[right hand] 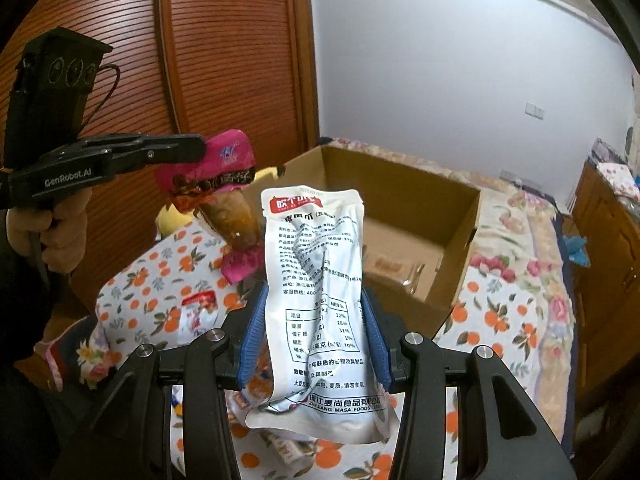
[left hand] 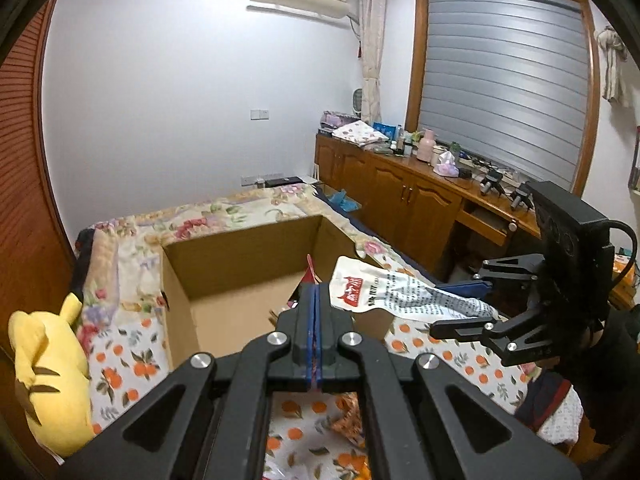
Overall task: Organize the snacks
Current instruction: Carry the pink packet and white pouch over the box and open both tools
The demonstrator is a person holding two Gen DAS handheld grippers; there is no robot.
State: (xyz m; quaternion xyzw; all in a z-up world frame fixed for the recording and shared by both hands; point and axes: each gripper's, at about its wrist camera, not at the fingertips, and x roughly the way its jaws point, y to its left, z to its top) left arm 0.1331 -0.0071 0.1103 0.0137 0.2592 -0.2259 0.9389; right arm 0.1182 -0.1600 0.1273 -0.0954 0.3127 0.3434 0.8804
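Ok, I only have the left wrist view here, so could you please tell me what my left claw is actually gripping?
Observer: The left claw is shut on the top edge of a pink snack packet. The packet hangs below it, and its clear middle shows brown contents.
Operator: Thank you. How is the white pouch held?
Observer: The right claw grips the white pouch by its two sides. The pouch stands roughly upright with its printed back facing the camera.
Operator: Is anything in the box yet?
Observer: Yes, tan packets lie on the floor of the cardboard box.
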